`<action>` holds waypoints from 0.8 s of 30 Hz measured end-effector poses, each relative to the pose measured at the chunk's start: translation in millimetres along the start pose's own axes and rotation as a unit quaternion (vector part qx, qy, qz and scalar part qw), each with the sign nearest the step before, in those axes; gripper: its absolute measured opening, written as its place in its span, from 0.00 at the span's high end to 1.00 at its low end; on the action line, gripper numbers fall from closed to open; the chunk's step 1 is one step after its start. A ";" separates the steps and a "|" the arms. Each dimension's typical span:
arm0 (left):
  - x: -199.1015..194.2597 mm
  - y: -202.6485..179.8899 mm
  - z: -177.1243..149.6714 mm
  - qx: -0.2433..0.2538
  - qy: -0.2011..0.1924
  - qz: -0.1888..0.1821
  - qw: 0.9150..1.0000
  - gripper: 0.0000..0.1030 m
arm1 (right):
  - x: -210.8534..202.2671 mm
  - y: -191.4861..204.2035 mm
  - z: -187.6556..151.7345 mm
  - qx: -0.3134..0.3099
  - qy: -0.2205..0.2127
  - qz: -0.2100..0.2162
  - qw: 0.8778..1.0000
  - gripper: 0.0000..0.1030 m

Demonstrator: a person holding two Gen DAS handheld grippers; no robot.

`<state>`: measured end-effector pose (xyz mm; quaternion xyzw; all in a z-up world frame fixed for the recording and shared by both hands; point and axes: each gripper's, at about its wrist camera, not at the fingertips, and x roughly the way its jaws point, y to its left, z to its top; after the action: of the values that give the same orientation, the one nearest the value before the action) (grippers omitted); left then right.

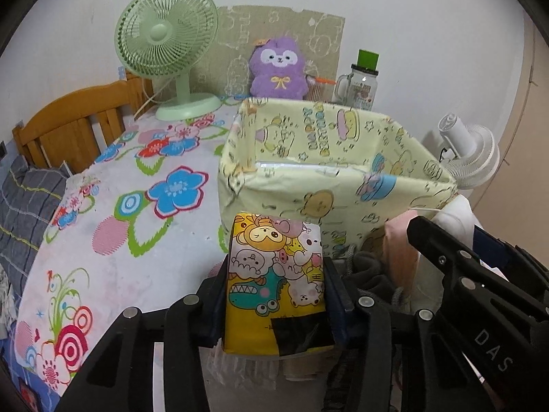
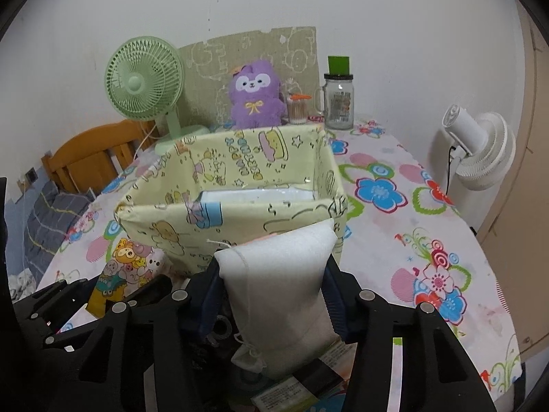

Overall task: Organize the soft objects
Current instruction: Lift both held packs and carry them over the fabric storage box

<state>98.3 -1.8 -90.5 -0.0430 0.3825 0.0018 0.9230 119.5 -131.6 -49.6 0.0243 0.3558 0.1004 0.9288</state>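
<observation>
My left gripper (image 1: 276,295) pinches the soft tissue pack (image 1: 274,281) mid-body; my right gripper (image 2: 272,286) clamps the squashy white cloth (image 2: 284,281). Both light, yielding.

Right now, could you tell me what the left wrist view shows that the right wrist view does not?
Only the left wrist view shows the left gripper clamped on the cartoon tissue pack up close. Only the right wrist view shows the right gripper clamped on the white folded cloth. Both show the yellow fabric bin, purple plush, green fan and glass jar.
</observation>
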 end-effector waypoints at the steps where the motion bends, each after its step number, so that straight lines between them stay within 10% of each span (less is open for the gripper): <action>1: -2.9 -0.5 2.1 0.001 -0.003 0.000 1.000 0.53 | -3.1 0.2 2.3 0.000 -0.004 0.001 1.000 0.46; 24: -62.6 -13.8 42.0 0.012 -0.061 -0.010 0.998 0.53 | -62.1 6.6 52.1 -0.002 -0.061 0.002 0.998 0.46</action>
<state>84.2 -10.3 -15.6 -0.0356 0.3251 -0.0097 0.9450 108.0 -136.5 30.8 0.0290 0.2985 0.1019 0.9485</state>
